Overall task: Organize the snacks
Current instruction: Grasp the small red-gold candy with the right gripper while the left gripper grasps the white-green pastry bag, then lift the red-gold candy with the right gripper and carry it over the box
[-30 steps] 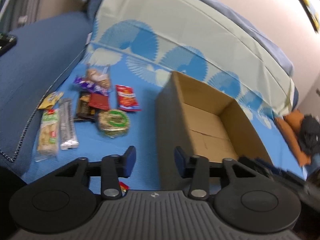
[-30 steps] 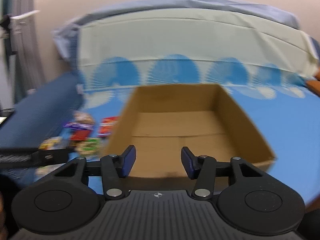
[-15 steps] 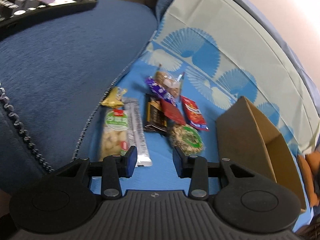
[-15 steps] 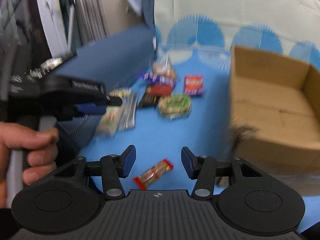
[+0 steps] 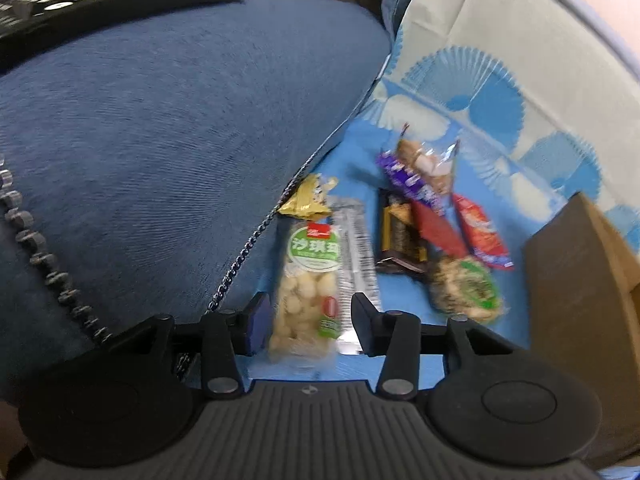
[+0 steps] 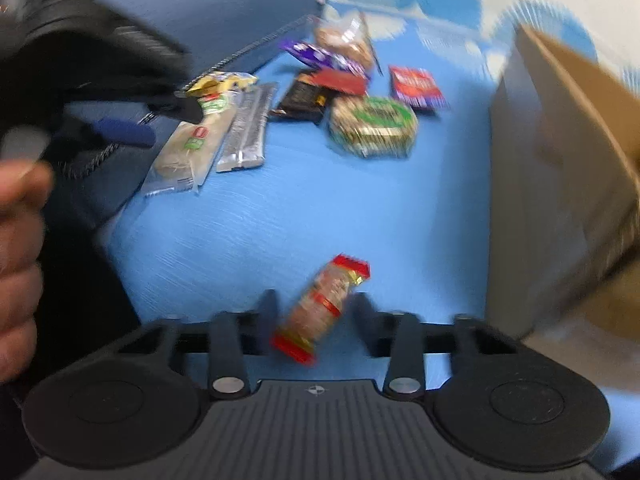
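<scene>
Where the right wrist view looks down, the right gripper (image 6: 314, 300) hangs low over the bright blue cloth (image 6: 320, 200), at the bottom centre of the frame. A small red-ended wrapped snack bar (image 6: 340, 280) lies slantwise between its fingers. The jaws have just been closing, yet in this blurred frame they stand apart, released, with no pad plainly pressing the wrapper. At the left edge a person's hand (image 6: 20, 240) is wrapped around a black handle.

In the left wrist view, the left gripper (image 5: 306, 312) sits at lower centre. Its jaws have just been opening and are unclenched, with the near end of a clear packet of pale round sweets with a green label (image 5: 308, 280) lying between them, gripped by neither pad.

Just right of that packet lies a silver foil bar (image 5: 356, 240), and touching its far end is a crumpled gold wrapper (image 5: 306, 200). Further right are a round green-labelled packet (image 5: 464, 288), a dark brown bar (image 5: 400, 236), a flat red packet (image 5: 436, 228) overlapping it, and a red crisp bag (image 5: 480, 236). Beyond them lie a purple wrapper (image 5: 412, 184) and a clear bag of brown pieces (image 5: 424, 160).

A brown cardboard box (image 5: 576, 280) stands at the right edge, apart from the snacks. A dark blue cushion (image 5: 160, 140) fills the upper left, and a pale sheet printed with blue fans (image 5: 480, 80) rises at the upper right.
</scene>
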Tool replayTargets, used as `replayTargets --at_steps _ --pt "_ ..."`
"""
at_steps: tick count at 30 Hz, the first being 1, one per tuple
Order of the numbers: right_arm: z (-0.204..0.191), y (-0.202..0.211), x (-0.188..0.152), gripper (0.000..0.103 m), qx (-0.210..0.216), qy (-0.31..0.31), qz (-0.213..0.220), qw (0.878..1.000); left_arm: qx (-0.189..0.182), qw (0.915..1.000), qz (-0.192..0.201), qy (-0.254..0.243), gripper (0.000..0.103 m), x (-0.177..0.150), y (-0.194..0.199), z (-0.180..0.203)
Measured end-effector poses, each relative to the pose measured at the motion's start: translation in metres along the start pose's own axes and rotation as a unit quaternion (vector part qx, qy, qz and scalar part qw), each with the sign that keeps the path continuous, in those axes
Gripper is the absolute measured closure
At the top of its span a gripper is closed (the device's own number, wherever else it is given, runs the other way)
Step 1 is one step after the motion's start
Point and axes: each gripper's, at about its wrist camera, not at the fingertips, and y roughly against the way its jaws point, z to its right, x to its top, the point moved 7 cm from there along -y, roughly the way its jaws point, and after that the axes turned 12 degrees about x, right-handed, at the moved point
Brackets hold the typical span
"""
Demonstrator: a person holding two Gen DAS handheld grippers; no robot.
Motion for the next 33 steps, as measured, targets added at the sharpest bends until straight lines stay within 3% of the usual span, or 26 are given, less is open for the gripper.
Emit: replayTargets --at_steps 3,7,9,14,16,22,25,28,33 --pt "0.004 0.002 0.003 0.085 -0.013 0.019 0.008 1.000 0.022 0.9996 -0.010 -0.011 0.053 0.000 -0.015 0.005" --pt "0.020 0.000 0.006 0.085 -0.017 -0.001 0.015 1.000 0.031 0.9992 -0.024 -0.007 0.053 -0.002 -0.030 0.007" --pt "0.027 0.002 0.008 0.085 -0.019 -0.006 0.019 1.000 0.029 0.9991 -0.031 0.002 0.060 -0.003 -0.033 0.006" --pt "0.027 0.002 0.011 0.085 -0.017 -0.020 0.029 0.999 -0.007 0.9992 -0.031 0.024 0.063 -0.001 -0.018 0.000" --pt "0.028 0.003 0.012 0.085 -0.013 -0.022 0.034 0.999 -0.044 0.9978 -0.037 0.033 0.063 -0.004 -0.004 0.001" --pt "0.025 0.005 0.009 0.085 -0.010 -0.017 0.038 0.999 -0.155 0.9815 -0.112 0.018 0.064 -0.035 0.022 0.012" --pt "0.027 0.004 0.006 0.085 -0.010 -0.023 0.035 0.999 -0.164 0.9770 -0.136 -0.015 0.063 -0.050 0.023 0.025" --pt "0.031 0.003 0.000 0.084 -0.007 -0.029 0.026 0.999 -0.150 0.9753 -0.158 -0.035 0.063 -0.060 0.015 0.033" --pt "0.032 0.005 -0.003 0.082 -0.006 -0.028 0.026 0.999 -0.142 0.9779 -0.145 -0.050 0.063 -0.061 0.014 0.034"
